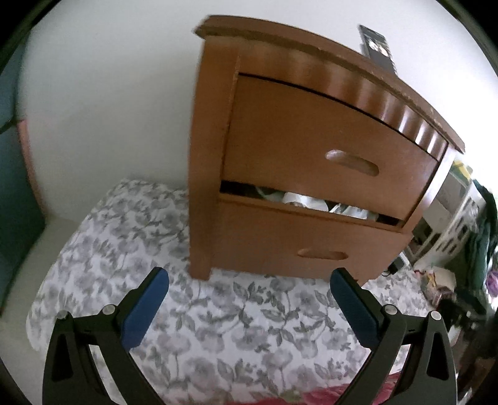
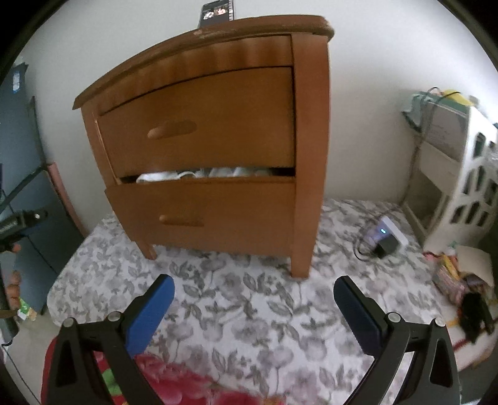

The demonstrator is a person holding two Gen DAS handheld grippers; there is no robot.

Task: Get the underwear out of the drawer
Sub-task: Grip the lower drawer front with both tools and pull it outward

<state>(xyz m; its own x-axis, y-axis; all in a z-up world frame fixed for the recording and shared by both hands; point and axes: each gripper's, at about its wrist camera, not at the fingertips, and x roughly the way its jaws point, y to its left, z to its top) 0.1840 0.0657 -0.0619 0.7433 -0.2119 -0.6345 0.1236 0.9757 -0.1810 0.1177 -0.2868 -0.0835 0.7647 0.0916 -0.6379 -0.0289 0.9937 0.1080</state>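
Observation:
A brown wooden nightstand (image 1: 280,149) (image 2: 218,131) with two drawers stands on a grey floral sheet. Its lower drawer (image 1: 298,236) (image 2: 211,212) is pulled out a little, and white cloth (image 1: 305,201) (image 2: 199,173) shows in the gap above its front. The upper drawer (image 1: 317,146) (image 2: 202,124) is shut. My left gripper (image 1: 249,280) is open, hovering over the sheet in front of the nightstand, nothing between its blue pads. In the same way my right gripper (image 2: 253,288) hangs open and empty, short of the lower drawer.
The floral sheet (image 1: 218,327) (image 2: 249,305) covers the floor area. A phone (image 1: 376,46) (image 2: 218,12) leans on the nightstand's top. A white power strip with a black charger (image 2: 386,236) lies right of it. White shelving (image 2: 460,180) and clutter stand far right. A red blanket (image 2: 174,383) lies near.

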